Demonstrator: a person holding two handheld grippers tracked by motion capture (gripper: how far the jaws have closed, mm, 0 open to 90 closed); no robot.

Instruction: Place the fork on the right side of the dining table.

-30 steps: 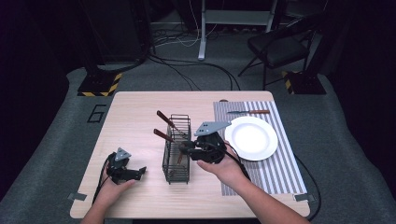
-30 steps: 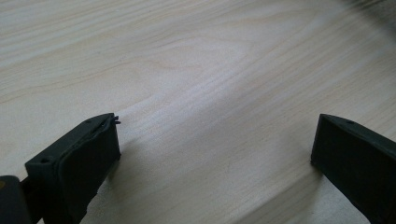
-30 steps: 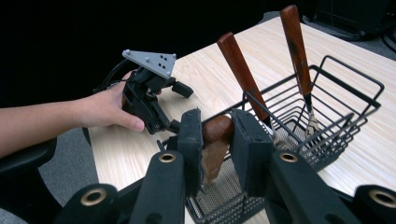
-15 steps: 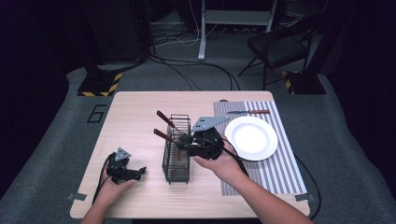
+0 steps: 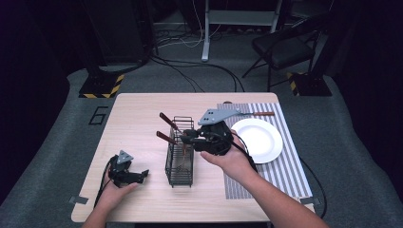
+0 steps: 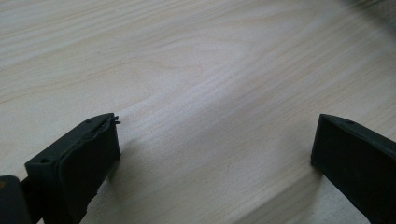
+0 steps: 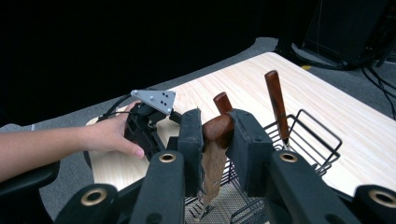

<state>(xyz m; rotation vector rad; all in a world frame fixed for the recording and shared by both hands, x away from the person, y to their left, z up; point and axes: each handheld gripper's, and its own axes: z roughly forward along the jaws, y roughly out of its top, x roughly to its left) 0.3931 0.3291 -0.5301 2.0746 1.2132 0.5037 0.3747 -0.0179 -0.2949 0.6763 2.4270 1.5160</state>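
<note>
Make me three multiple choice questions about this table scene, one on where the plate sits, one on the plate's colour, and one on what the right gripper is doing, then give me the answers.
1. Where does the plate sit?
A. On the striped placemat
B. Inside the wire basket
C. On the floor

2. What colour is the plate?
A. Black
B. White
C. Red

3. What state is the right gripper in?
A. Open over bare wood
B. Lying on the plate
C. Shut on a wooden utensil handle

Answers:
1. A: the high view shows the plate resting on the striped mat at the table's right side.
2. B: it shows plain white against the grey stripes.
3. C: the right gripper view shows both jaws pressed on the brown handle above the wire basket, while the left gripper rests open on the table.
</note>
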